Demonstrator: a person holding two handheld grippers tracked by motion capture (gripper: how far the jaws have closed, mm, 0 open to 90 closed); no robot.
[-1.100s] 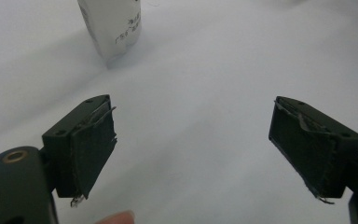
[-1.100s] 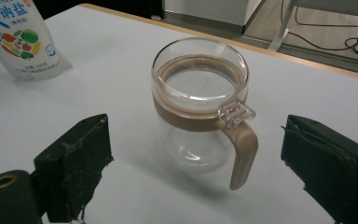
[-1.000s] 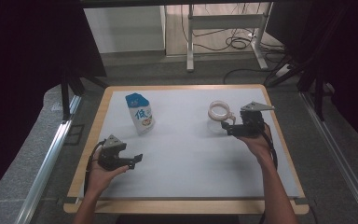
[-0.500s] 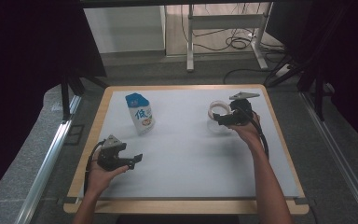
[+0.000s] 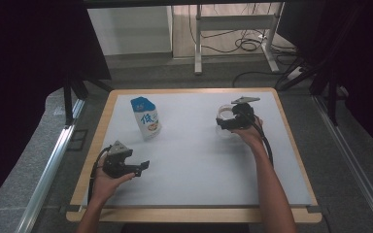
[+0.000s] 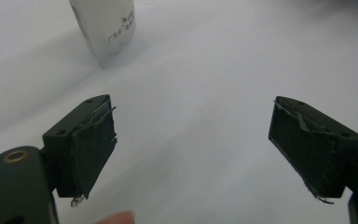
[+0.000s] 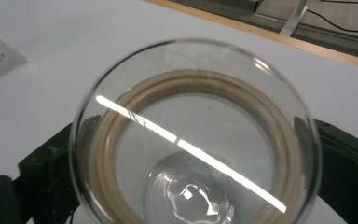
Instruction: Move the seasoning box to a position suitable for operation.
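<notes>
The right tongs (image 5: pixel 226 124) have a clear glass jar (image 5: pixel 225 116) between their jaws; in the right gripper view the jar (image 7: pixel 193 135) stands upright with a black jaw close against its wall on either side, so they look closed on it, though the contact itself is hard to make out through the glass. A tan ring runs around the inside of the jar's mouth. The left tongs (image 5: pixel 143 166) are spread wide with nothing between them, held low over the white table (image 5: pixel 199 165), well apart from the right tongs. A blue and white milk carton (image 5: pixel 145 118) stands upright on the table beyond the left tongs, and its lower part shows at the top of the left gripper view (image 6: pixel 105 25), ahead of the left-hand jaw
</notes>
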